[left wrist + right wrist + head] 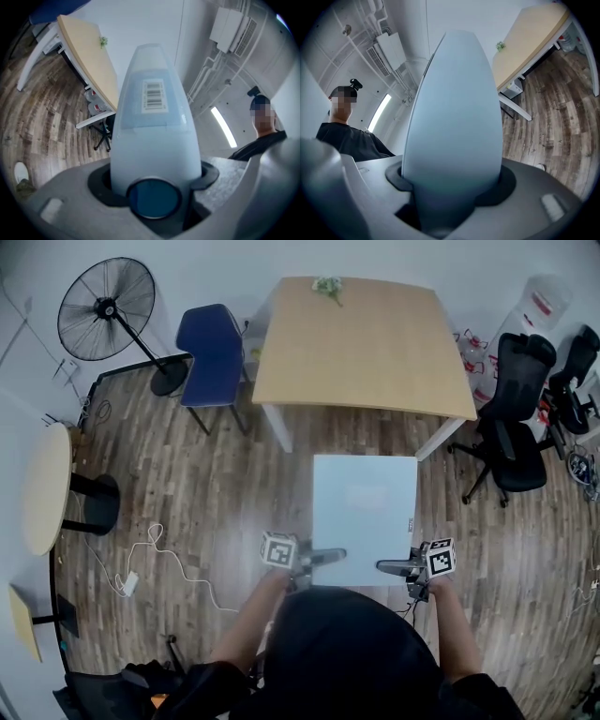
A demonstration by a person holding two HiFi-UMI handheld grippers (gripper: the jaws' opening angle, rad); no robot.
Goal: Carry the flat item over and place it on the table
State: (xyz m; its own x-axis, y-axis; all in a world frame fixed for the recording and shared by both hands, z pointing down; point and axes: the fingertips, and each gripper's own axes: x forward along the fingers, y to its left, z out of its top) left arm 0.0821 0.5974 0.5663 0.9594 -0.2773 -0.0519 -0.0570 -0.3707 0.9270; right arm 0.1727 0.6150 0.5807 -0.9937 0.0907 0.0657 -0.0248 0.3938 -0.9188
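A flat pale-blue panel is held above the wood floor, its near edge pinched toward one corner by the left gripper and toward the other by the right gripper. The light wooden table is seen beyond both grippers, past the panel's far edge.

The flat item is a pale blue, square panel, held level in the air. The light wooden table stands at its 12 o'clock, apart from it.
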